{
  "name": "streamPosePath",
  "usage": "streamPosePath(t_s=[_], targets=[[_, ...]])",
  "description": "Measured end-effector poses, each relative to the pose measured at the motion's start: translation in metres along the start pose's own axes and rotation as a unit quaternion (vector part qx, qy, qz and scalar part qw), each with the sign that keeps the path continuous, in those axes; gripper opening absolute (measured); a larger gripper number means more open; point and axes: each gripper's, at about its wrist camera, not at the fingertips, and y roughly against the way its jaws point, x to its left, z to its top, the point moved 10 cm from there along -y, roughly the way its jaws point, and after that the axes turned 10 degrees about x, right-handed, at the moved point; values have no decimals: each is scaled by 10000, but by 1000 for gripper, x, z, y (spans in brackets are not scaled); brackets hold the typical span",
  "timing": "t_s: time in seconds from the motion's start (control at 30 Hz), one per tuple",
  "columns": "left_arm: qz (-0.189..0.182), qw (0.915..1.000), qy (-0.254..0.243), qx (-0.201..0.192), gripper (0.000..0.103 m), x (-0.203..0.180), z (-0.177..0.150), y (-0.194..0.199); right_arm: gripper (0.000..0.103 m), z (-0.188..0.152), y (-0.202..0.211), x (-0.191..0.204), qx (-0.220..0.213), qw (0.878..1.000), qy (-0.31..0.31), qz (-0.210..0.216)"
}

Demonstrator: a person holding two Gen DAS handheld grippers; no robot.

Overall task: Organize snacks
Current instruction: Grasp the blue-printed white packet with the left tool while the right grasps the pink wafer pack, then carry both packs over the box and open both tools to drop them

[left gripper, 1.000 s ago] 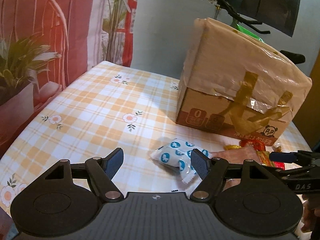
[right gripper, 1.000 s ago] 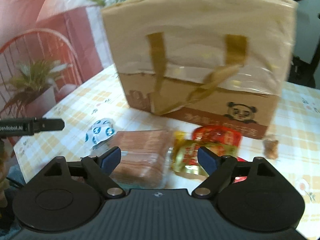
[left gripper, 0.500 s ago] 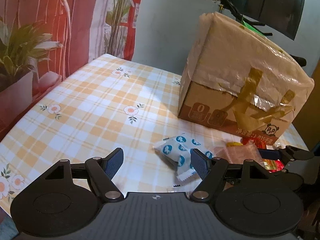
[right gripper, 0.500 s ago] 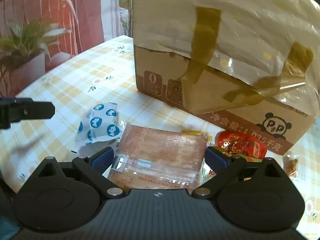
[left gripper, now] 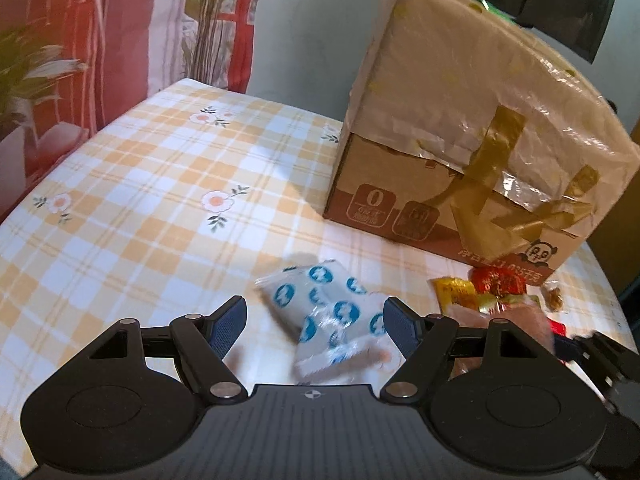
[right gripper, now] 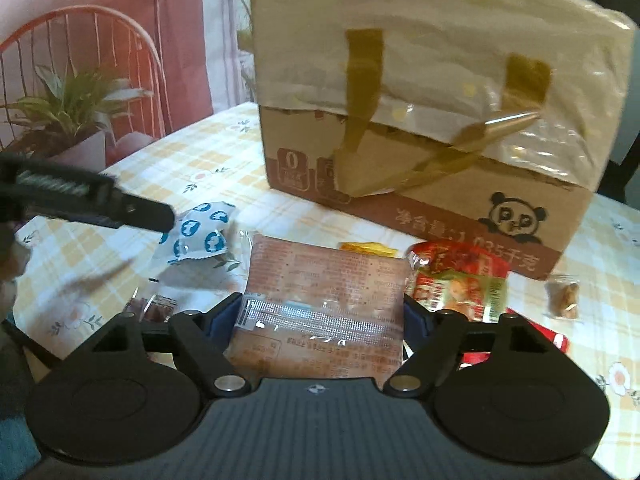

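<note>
**Snacks all on the table, both grippers at their first picks**

From what I can see, I judge the sorting barely begun. Every snack lies loose on the checked tablecloth (left gripper: pixel 132 184) in front of the taped box (left gripper: pixel 472 140), and I cannot tell from here whether the box is where they belong or whether it can be opened.

Going left to right: my left gripper (left gripper: pixel 314 326) sits low over the table with its jaws spread wide. The white-and-blue packet (left gripper: pixel 328 312) lies between them, nearer the right finger, and neither pad grips it. In the right wrist view that same packet (right gripper: pixel 202 234) shows beside the tip of the left gripper (right gripper: pixel 132 212).

Next comes the pink packet (right gripper: pixel 326 280), flat and face down. My right gripper (right gripper: pixel 320 320) straddles its near end with a finger close on each side edge; the pads are hidden behind the wrapper, so I cannot tell whether they are pressing it or just bracketing it.

Right of that lie the yellow sachet (right gripper: pixel 368 247), the red-and-green packs (right gripper: pixel 460 276) and, well apart at the far right, a small clear bag of nuts (right gripper: pixel 564 294).

That leaves at least 5 items to place.
</note>
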Motion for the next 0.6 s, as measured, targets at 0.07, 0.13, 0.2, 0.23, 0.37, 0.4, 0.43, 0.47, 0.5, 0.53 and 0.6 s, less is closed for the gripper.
streamPosePath(t_s=[0.07, 0.13, 0.2, 0.23, 0.37, 0.4, 0.43, 0.47, 0.5, 0.53, 0.6], targets=[[71, 9999, 30, 84, 77, -4, 5, -10, 80, -1, 7, -4, -129, 9999, -49, -20], [207, 9997, 22, 157, 77, -7, 9, -21, 80, 0, 13, -9, -243, 9997, -98, -26], [435, 9988, -29, 207, 77, -8, 11, -30, 80, 0, 19, -15, -355, 9992, -133, -92], [545, 9982, -54, 234, 77, -7, 11, -34, 80, 0, 22, -18, -402, 9990, -160, -132], [629, 9975, -55, 318, 76, -5, 8, -42, 80, -2, 27, -33, -478, 9978, -369, -270], [610, 9976, -79, 322, 70, -5, 6, -43, 80, -4, 27, -37, -468, 9976, -428, -295], [616, 9976, -169, 281, 67, -7, 4, -41, 80, -5, 27, -40, -449, 9973, -486, -315], [660, 9972, -279, 234, 58, -9, 3, -39, 80, -6, 27, -44, -432, 9970, -544, -331], [706, 9965, -418, 175, 53, -12, 2, -36, 80, -8, 27, -47, -425, 9968, -591, -344], [689, 9963, -492, 147, 51, -13, 0, -34, 80, -8, 28, -50, -420, 9964, -638, -360], [525, 9973, -491, 144, 49, -17, -3, -30, 80, -9, 27, -54, -421, 9959, -702, -382]])
